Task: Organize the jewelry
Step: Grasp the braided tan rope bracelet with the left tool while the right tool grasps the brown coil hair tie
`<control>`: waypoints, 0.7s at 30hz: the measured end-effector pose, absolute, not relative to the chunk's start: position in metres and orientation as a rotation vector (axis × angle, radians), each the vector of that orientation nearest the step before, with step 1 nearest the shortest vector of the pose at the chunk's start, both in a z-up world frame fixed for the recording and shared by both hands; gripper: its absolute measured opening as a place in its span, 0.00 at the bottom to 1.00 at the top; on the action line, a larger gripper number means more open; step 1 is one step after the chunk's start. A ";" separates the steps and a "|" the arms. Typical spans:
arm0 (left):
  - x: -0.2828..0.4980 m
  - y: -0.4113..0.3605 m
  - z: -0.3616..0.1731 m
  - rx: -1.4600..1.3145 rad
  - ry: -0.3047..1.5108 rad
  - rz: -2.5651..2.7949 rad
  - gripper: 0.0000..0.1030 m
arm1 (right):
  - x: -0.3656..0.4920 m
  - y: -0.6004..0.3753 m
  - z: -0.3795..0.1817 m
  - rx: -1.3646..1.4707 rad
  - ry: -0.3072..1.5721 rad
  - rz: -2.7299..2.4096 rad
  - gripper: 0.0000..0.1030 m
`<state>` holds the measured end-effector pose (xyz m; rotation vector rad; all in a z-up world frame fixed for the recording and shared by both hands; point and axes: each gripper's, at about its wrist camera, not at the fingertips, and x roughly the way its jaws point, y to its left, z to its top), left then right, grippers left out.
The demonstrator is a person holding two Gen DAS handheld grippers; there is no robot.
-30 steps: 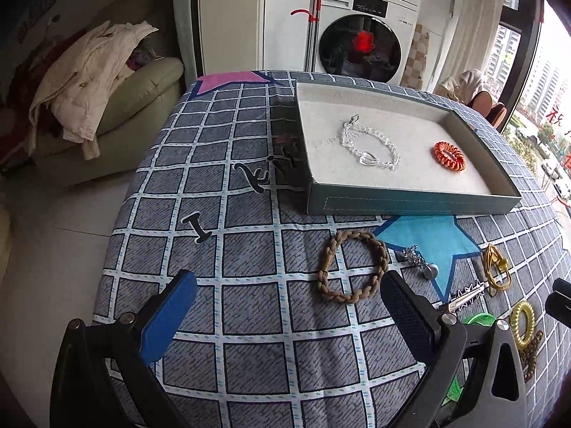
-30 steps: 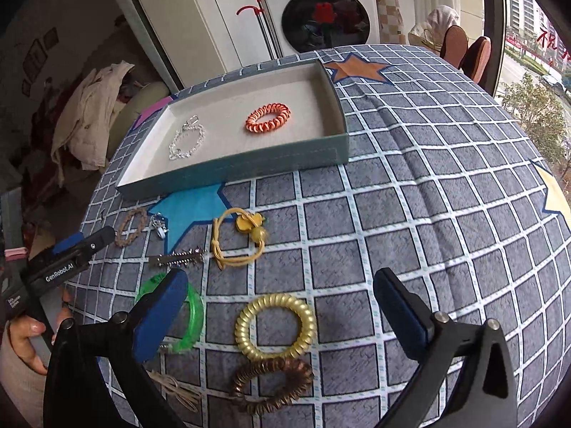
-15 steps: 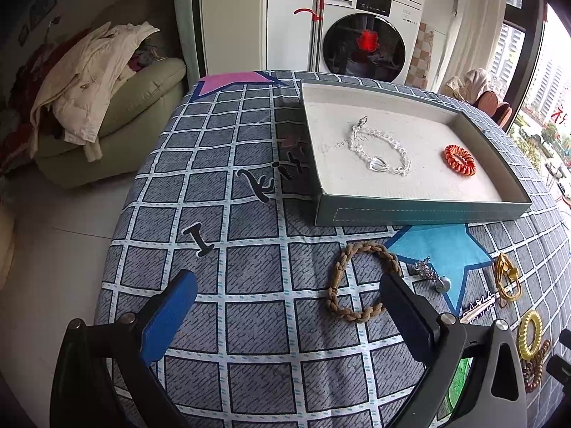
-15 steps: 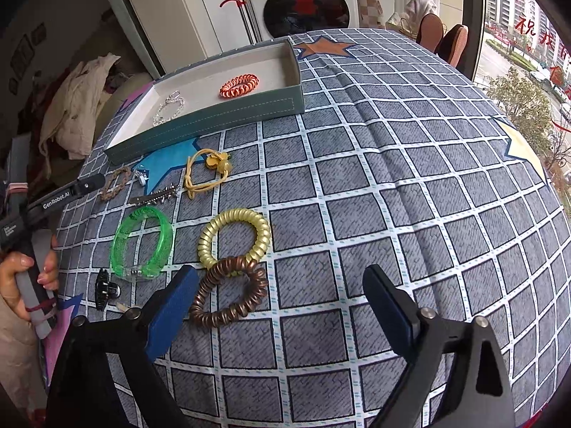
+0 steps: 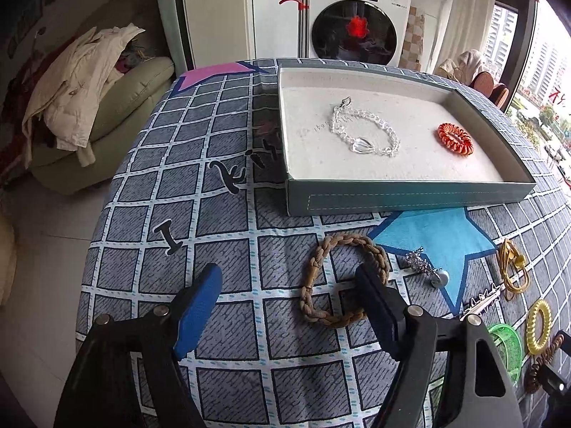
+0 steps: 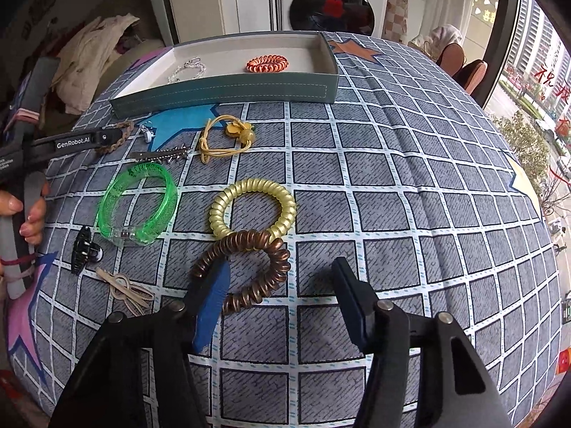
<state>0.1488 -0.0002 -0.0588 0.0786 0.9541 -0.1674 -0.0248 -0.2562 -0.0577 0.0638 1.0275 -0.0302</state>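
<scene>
A brown braided bracelet lies on the checked cloth just before the teal tray. My left gripper is over it, jaws closing; the right finger covers the bracelet's right side and the left strand lies between the jaws, untouched. In the right wrist view a brown spiral hair tie leans on a gold spiral tie. My right gripper hangs over the brown tie, jaws closing, the left finger hiding its left part. The tray holds a silver chain bracelet and an orange spiral tie.
Loose on the cloth: a green bangle, a yellow cord tie, a toothed silver hair clip, a small silver charm, a black claw clip, a beige tie. A person's hand grips the left tool.
Both grippers' jaws have narrowed. The left one has come onto the braided bracelet. The right one has shifted from above the gold tie down onto the brown spiral tie.
</scene>
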 end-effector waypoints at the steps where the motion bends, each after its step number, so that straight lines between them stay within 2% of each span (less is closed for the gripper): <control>1: 0.147 -0.002 -0.058 0.088 0.949 -0.173 0.86 | -0.025 -0.255 -0.057 0.058 1.027 -0.027 0.51; 3: 0.145 -0.007 -0.057 0.116 0.937 -0.180 0.81 | -0.025 -0.253 -0.057 0.047 1.028 -0.021 0.45; 8: 0.142 -0.012 -0.054 0.133 0.932 -0.209 0.69 | -0.025 -0.248 -0.056 0.041 1.029 -0.004 0.21; 10: 0.142 -0.012 -0.054 0.124 0.937 -0.237 0.60 | -0.025 -0.249 -0.056 0.049 1.030 -0.003 0.13; 13: 0.139 -0.018 -0.053 0.149 0.925 -0.261 0.39 | -0.025 -0.252 -0.056 0.072 1.034 -0.003 0.13; 14: 0.137 -0.021 -0.053 0.163 0.920 -0.266 0.24 | -0.025 -0.253 -0.055 0.082 1.036 -0.002 0.13; 21: 0.133 -0.014 -0.048 0.096 0.925 -0.305 0.24 | -0.029 -0.267 -0.049 0.142 1.024 -0.016 0.13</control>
